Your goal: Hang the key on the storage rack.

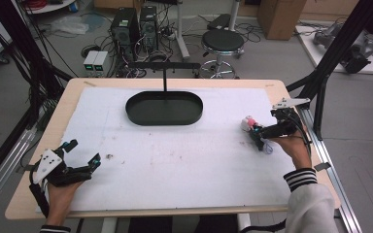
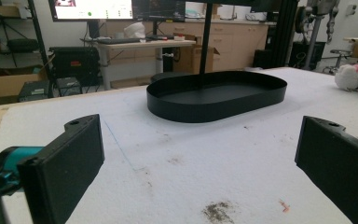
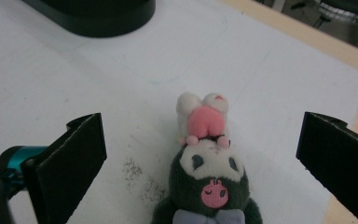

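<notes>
One soft toy (image 3: 208, 172) is lying on the white desk (image 1: 175, 160), between the wide-open jaws of the right tool (image 1: 259, 138) but not touching them. The left tool (image 1: 82, 154) is resting open too, holding nothing. One black oval tray (image 1: 164, 108) is sitting at the far side.

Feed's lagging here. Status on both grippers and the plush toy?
Left gripper open, holding nothing, near table corner. Right gripper open, jaws straddling the plush toy, no contact seen. Toy lies on the white mat; black oval tray holds nothing. Nothing in the way.
</notes>
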Action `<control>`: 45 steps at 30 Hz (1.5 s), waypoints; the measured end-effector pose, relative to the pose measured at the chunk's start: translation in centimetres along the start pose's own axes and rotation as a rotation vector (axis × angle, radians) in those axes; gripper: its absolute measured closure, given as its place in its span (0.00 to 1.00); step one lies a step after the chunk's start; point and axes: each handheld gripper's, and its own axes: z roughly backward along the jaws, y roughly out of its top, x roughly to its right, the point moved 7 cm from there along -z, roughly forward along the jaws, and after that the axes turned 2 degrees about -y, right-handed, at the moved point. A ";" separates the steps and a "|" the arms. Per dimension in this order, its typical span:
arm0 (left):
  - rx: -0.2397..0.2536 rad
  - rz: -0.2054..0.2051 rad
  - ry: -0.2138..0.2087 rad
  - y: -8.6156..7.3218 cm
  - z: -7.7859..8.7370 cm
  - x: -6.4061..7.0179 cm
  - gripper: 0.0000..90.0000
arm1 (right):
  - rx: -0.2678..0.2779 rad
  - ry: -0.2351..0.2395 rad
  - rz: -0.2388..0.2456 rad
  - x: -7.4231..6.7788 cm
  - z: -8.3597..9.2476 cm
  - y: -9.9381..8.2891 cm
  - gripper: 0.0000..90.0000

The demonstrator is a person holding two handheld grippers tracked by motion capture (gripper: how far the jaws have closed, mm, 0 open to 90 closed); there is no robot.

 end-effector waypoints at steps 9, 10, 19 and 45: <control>0.001 -0.003 0.002 0.0 0.0 0.0 0.02 | -0.121 0.002 0.010 1.1 -2.1 -1.0 0.00; 0.002 -0.001 0.002 0.0 0.0 0.0 0.02 | -0.136 0.002 0.012 1.1 -2.3 -1.2 0.00; -0.004 -0.005 0.004 0.0 0.0 0.0 0.02 | -0.220 0.002 0.012 1.7 -3.8 -2.1 0.00; -0.003 -0.006 0.002 0.0 0.0 0.0 0.02 | -0.395 0.064 -0.011 1.5 -6.4 -4.4 0.07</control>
